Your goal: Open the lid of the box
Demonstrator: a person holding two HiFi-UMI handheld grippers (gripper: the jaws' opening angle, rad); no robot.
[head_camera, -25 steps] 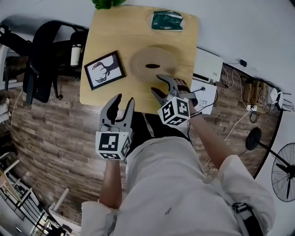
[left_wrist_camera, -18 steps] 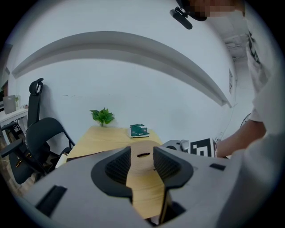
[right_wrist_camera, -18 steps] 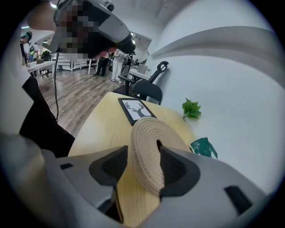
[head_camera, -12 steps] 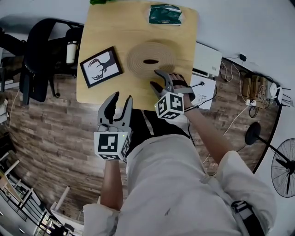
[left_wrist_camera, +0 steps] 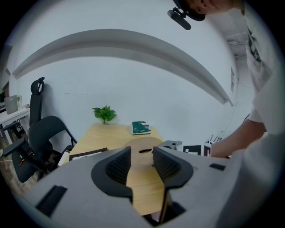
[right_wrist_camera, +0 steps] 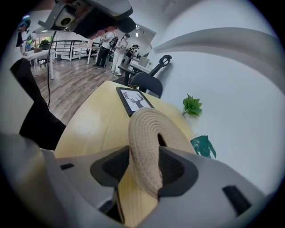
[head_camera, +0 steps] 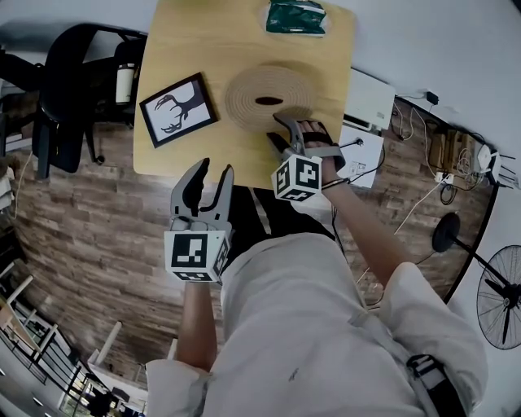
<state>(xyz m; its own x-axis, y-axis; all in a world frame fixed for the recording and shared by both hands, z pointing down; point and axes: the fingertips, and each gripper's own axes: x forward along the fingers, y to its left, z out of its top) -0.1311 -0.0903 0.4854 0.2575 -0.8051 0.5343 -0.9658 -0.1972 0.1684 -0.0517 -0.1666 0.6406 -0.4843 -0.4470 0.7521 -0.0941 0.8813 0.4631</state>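
The box is round and woven from tan rope, and its lid (head_camera: 269, 98) has a dark slot in the middle. It stands on the wooden table (head_camera: 236, 49). My right gripper (head_camera: 279, 132) reaches over the lid's near edge. In the right gripper view the thick rim of the lid (right_wrist_camera: 149, 129) fills the gap of the right gripper (right_wrist_camera: 144, 165); its jaws have just been closing and both pads touch the rim. My left gripper (head_camera: 213, 168) hovers in front of the table's near edge, open and with nothing in it. Between the pads of the left gripper (left_wrist_camera: 142, 158) I see the lid (left_wrist_camera: 143, 143) farther off.
A framed deer picture (head_camera: 172, 110) lies left of the box and a green packet (head_camera: 295, 16) at the table's far end. A black office chair (head_camera: 69, 89) stands to the left. A white device (head_camera: 368, 99) and cables lie on the floor to the right.
The right gripper has sunk and moved forward onto the lid's near rim, and its wrist has rolled a little. The left gripper has stayed in place.
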